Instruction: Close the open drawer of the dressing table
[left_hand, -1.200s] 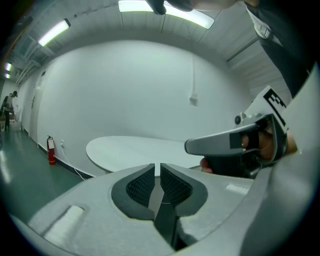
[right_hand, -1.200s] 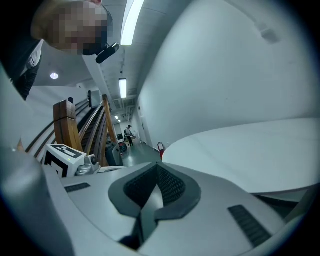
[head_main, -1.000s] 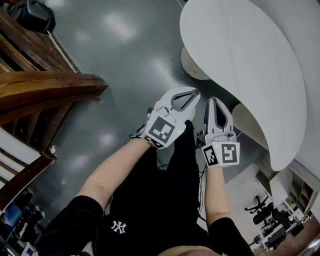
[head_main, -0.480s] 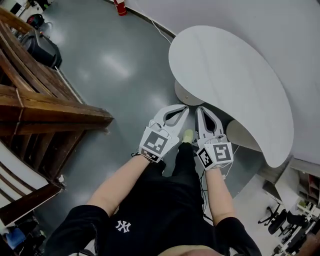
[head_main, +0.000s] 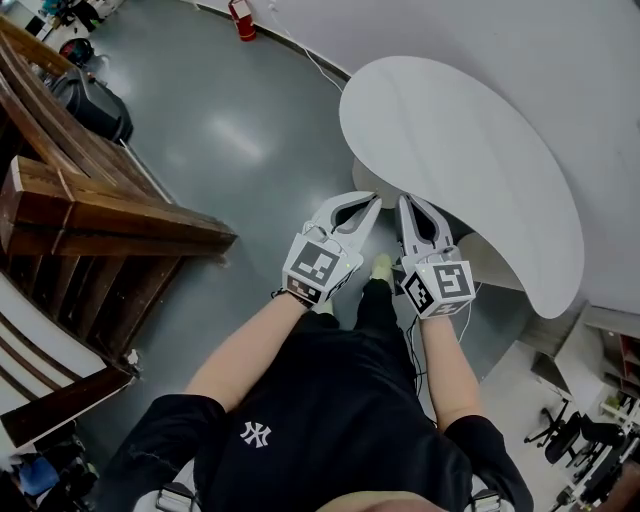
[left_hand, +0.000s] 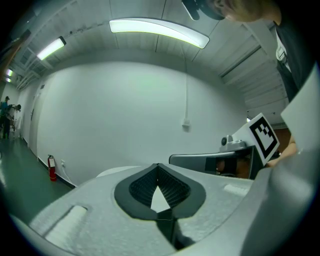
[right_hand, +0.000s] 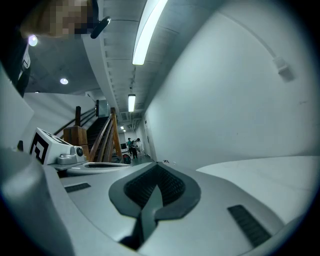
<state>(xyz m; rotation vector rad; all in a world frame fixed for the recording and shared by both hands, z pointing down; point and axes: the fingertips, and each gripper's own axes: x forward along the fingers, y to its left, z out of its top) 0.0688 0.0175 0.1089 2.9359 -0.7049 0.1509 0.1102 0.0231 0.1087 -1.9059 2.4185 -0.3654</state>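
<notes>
The dressing table (head_main: 470, 140) shows its white oval top toward 1 o'clock in the head view; I cannot make out its drawer. At its 7 o'clock edge the left gripper (head_main: 372, 200) and right gripper (head_main: 405, 203) hover side by side, each with jaw tips pressed together, empty. A wooden staircase (head_main: 110, 215) stands at 9 o'clock.

There are two grippers: the left gripper (head_main: 373, 201) and the right gripper (head_main: 407, 202). There are also two marker cubes, the left cube (head_main: 318, 267) and the right cube (head_main: 440, 287), one on each gripper. I count one white tabletop (head_main: 470, 150), one wooden staircase (head_main: 110, 215) and one red fire extinguisher (head_main: 241, 17).
</notes>
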